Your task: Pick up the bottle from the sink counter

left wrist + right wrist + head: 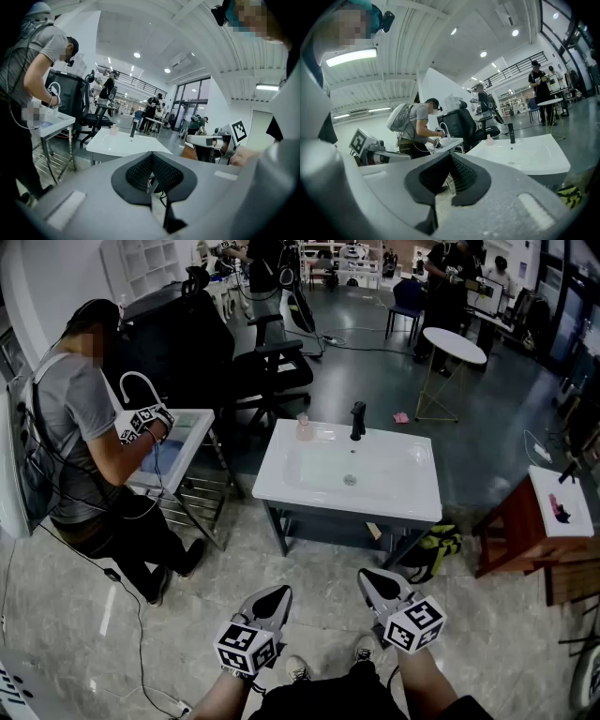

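Note:
A small pale pink bottle (304,427) stands at the back left of the white sink counter (412,498), left of the black faucet (357,420). Both grippers are held low over the floor, well short of the counter's front edge. My left gripper (278,595) is shut with nothing in it, and so is my right gripper (372,578). The left gripper view shows its closed jaws (151,161) with the bottle (113,130) far off on the counter (117,143). Over the closed jaws (450,162) of the right gripper view, the bottle (489,137) stands beside the faucet (512,132).
Another person (84,427) with grippers works at a second sink stand (183,442) to the left. A black office chair (272,371) stands behind the counter and a round white table (454,345) farther back. A brown stool (534,526) is at right, and a yellow-black item (436,545) lies under the counter.

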Demonstrator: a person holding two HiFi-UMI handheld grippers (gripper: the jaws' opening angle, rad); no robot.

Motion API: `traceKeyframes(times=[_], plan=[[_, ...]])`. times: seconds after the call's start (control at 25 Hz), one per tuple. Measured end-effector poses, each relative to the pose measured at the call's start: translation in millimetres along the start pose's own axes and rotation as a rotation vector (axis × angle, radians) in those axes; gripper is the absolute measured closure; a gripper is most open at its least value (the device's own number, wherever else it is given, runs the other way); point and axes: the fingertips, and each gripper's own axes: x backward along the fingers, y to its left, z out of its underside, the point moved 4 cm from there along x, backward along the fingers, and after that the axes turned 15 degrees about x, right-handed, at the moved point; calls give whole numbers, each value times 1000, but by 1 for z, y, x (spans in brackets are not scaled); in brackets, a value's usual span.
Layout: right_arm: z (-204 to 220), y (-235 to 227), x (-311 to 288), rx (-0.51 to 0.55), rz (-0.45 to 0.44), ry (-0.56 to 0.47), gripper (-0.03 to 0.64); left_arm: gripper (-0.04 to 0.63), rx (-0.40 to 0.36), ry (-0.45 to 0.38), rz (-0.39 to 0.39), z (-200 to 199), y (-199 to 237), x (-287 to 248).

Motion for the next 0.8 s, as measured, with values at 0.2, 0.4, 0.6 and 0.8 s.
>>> traceKeyframes(times=[0.2, 0.4, 0.6, 0.8], plan=[[-1, -3, -4, 3, 0, 5, 617, 592, 5, -5, -2, -3, 2, -3], [-1, -4, -4, -1, 0, 3, 617, 592, 11, -7, 2, -4, 0, -3], [-3, -2, -2, -12, -5, -15, 617, 592, 12, -9, 1, -2, 0, 0], [-4, -1, -5, -20, -4, -15, 615, 592, 13, -8, 4, -3, 2, 1]])
